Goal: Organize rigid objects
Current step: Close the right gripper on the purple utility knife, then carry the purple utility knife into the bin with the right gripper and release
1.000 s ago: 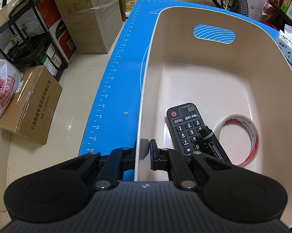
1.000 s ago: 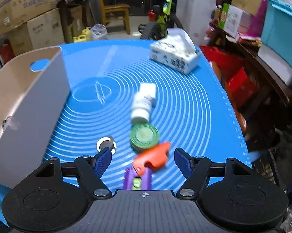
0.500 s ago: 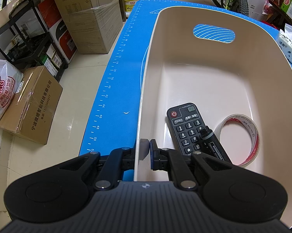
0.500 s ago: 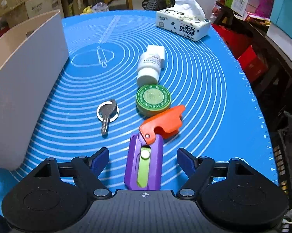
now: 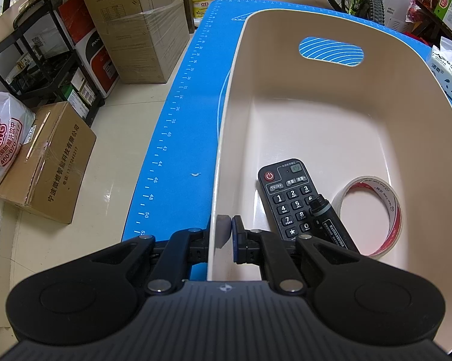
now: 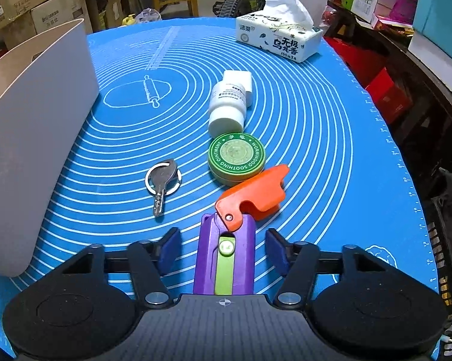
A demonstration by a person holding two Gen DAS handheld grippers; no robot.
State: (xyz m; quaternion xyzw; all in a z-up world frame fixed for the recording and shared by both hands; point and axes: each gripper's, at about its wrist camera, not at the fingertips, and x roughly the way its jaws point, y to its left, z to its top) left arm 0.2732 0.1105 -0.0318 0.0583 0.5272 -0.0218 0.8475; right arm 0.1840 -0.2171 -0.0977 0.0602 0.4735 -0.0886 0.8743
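My left gripper (image 5: 227,234) is clamped on the near wall of the smooth beige bin (image 5: 331,138), one pad outside and one inside, tilted steeply down. In the bin lie a black remote (image 5: 289,198), a dark marker (image 5: 331,225) across it and a tape roll (image 5: 373,213). My right gripper (image 6: 223,251) also points down; its jaws have just been closing, and the purple plastic folding toy (image 6: 226,258) with its orange blade lies between the blue pads, not touched. Beyond sit a key (image 6: 162,180), a round green tin (image 6: 236,158) and a white bottle (image 6: 229,105).
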